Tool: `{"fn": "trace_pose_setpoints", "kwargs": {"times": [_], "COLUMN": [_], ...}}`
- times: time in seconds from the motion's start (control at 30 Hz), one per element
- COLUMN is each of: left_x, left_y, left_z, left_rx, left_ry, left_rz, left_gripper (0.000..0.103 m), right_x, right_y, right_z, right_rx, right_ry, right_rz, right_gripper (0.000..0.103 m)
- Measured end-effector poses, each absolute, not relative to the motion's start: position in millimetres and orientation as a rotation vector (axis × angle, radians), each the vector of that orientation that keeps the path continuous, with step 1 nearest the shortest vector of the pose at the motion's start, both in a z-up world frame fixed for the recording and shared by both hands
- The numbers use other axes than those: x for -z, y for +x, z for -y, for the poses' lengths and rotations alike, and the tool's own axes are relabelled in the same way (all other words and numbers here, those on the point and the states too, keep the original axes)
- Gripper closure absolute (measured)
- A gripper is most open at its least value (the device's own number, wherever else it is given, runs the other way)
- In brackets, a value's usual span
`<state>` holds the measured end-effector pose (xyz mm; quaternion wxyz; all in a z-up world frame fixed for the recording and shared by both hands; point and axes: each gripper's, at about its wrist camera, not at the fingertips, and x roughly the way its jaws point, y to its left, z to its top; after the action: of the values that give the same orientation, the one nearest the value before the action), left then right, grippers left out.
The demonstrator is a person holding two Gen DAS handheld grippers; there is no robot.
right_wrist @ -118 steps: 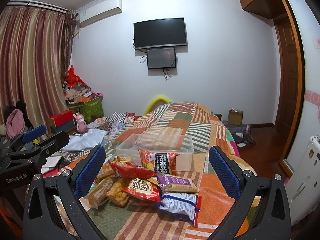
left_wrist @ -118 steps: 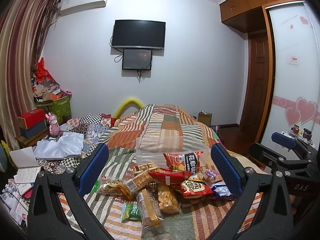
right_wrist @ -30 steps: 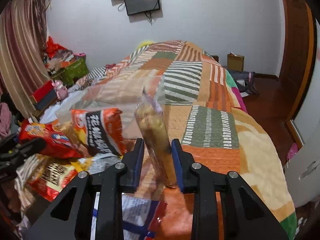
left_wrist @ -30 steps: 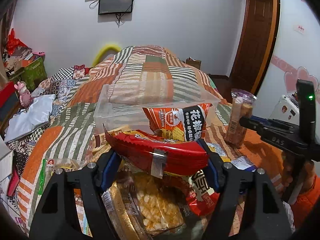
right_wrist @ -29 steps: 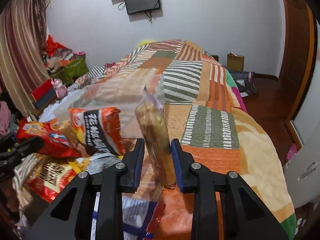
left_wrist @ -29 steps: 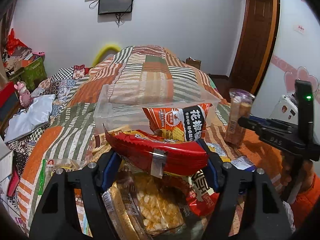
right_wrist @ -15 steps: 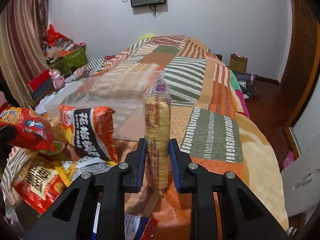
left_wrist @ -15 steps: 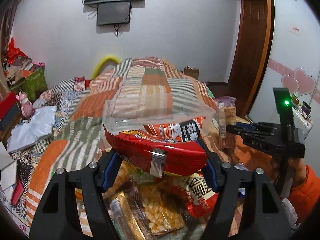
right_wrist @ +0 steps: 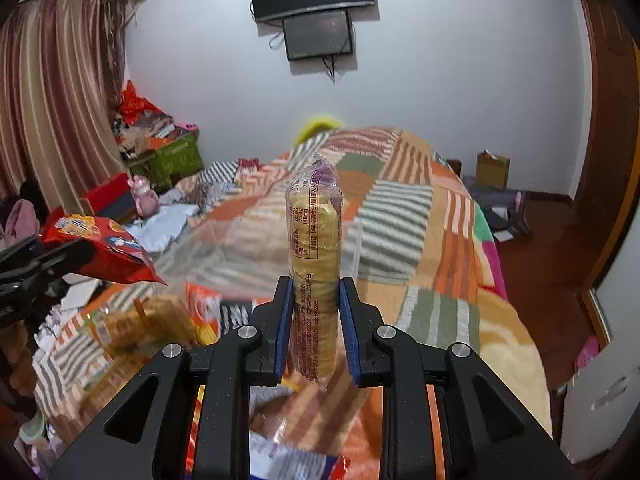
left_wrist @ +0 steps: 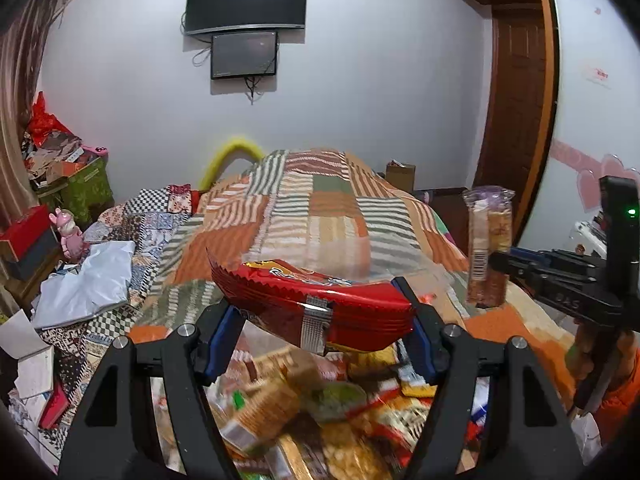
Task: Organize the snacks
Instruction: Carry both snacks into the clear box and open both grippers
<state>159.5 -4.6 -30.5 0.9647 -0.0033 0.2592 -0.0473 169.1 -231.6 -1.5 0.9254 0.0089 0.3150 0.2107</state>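
My left gripper (left_wrist: pixel 320 332) is shut on a red snack bag (left_wrist: pixel 308 300) and holds it level above the pile of snacks (left_wrist: pixel 304 404) on the bed. My right gripper (right_wrist: pixel 314 320) is shut on a tall clear pack of yellow biscuits (right_wrist: pixel 314 256), held upright in the air. That pack (left_wrist: pixel 488 240) and the right gripper show at the right of the left wrist view. The red bag (right_wrist: pixel 100 248) shows at the left of the right wrist view. A clear plastic bin (right_wrist: pixel 256 256) lies on the quilt behind the pile, blurred.
The striped patchwork quilt (left_wrist: pixel 320 208) covers the bed. Clutter, boxes and a pink toy (left_wrist: pixel 68 232) lie at the left. A wooden door (left_wrist: pixel 516 120) and floor are at the right. A TV (left_wrist: pixel 246 0) hangs on the far wall.
Both grippers have risen with their loads. The red bag and the biscuit pack are now higher above the snack pile, and the pile has dropped lower in both views.
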Motion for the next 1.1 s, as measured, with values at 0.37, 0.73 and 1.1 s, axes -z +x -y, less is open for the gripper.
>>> {"fn": "trace_pose_setpoints", "kwargs": {"times": [0.37, 0.73, 1.1], "left_x": [36, 90, 125], "left_y": [226, 293, 327], "left_z": [-19, -24, -20], "left_rx": [0.052, 0.093, 0.103], "left_ry": [0.000, 0.030, 0.047], "left_rz": [-0.615, -0.809, -0.930], "left_gripper": [0.033, 0.033, 0.033], "right_x": [0, 37, 71], "right_y": [209, 249, 271], "right_z": [211, 181, 164], "right_rx": [-0.444, -0.459, -0.483], "right_ry": [0.024, -0.072, -0.139], "right_rz": [-0.636, -0.755, -0.905], "right_gripper": [0.082, 0.082, 0.082]}}
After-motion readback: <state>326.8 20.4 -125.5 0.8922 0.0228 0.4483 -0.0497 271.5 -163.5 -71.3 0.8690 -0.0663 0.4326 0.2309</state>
